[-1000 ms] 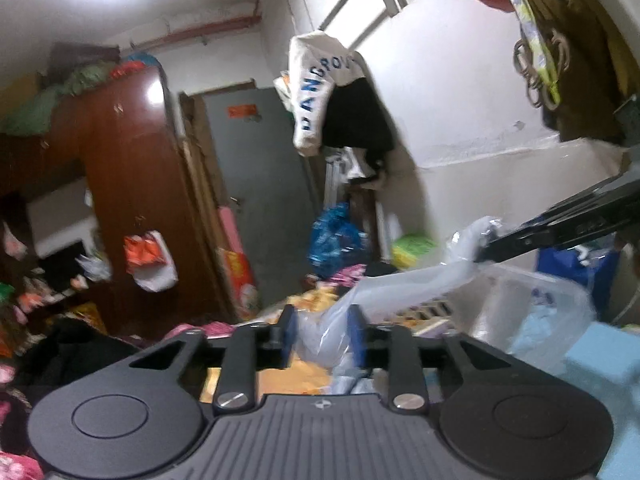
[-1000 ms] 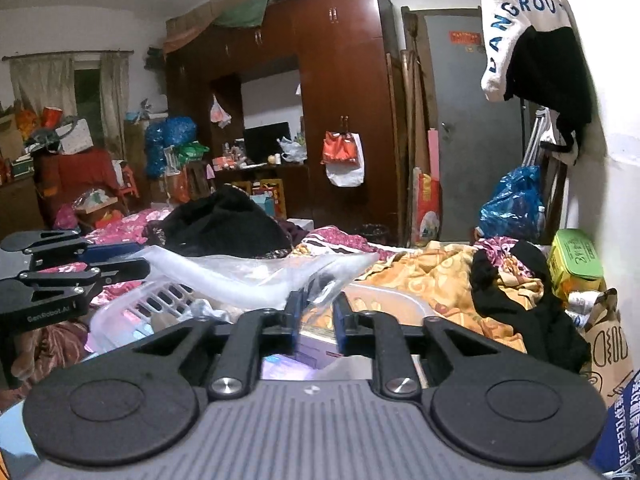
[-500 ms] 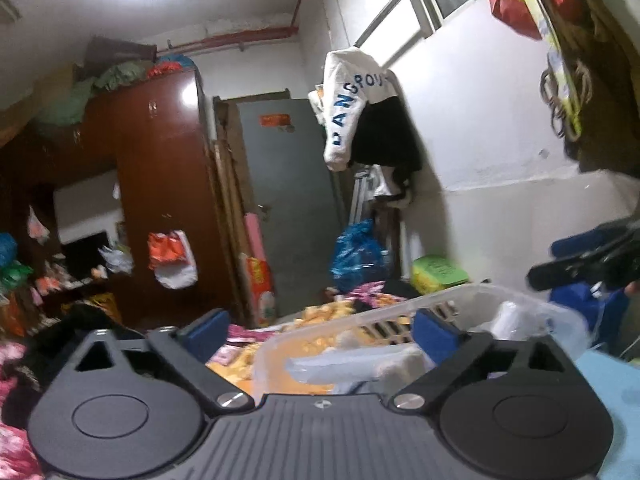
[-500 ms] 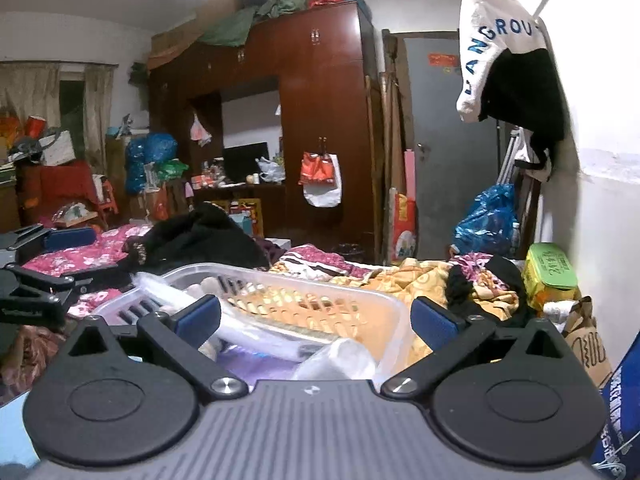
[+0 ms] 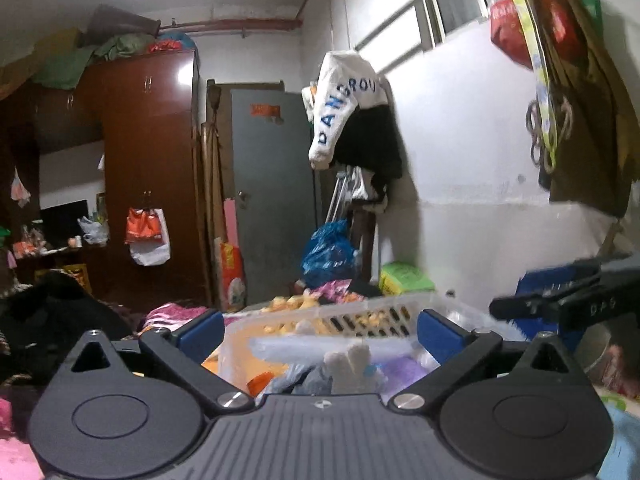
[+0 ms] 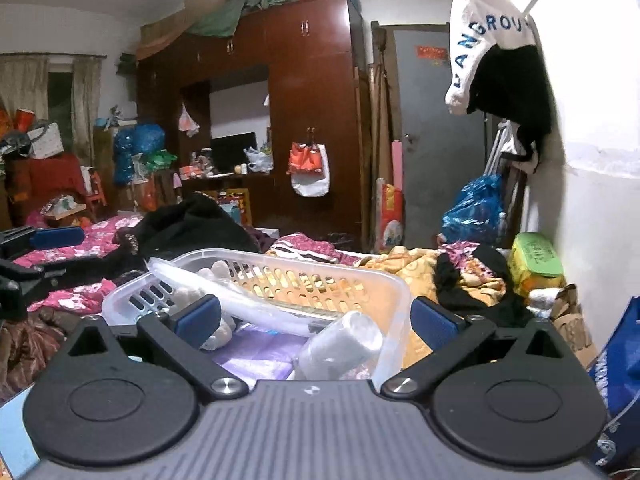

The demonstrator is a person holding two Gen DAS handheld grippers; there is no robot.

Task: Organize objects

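A clear plastic basket [image 6: 280, 276] with slotted walls sits just ahead of both grippers; it also shows in the left wrist view [image 5: 360, 314]. It holds a long clear plastic bag [image 6: 224, 292], a clear roll [image 6: 340, 344], purple material [image 6: 256, 354] and white gloves [image 5: 352, 364]. My right gripper [image 6: 316, 320] is open and empty, its blue pads either side of the basket's near end. My left gripper [image 5: 318, 334] is open and empty, just before the basket. The right gripper shows at the right edge of the left wrist view [image 5: 568, 304].
A cluttered bed with floral bedding [image 6: 80, 248], black clothes [image 6: 192, 228] and an orange blanket [image 6: 412, 264] lies beyond. A green box [image 6: 536, 260] and a blue bag [image 6: 472, 212] stand by the white wall. A brown wardrobe [image 6: 312, 120] and a grey door [image 6: 432, 140] are behind.
Both grippers were shut on the clear plastic bag held above the basket; they opened, and the bag now lies in the basket. Both grippers have drawn back a little.
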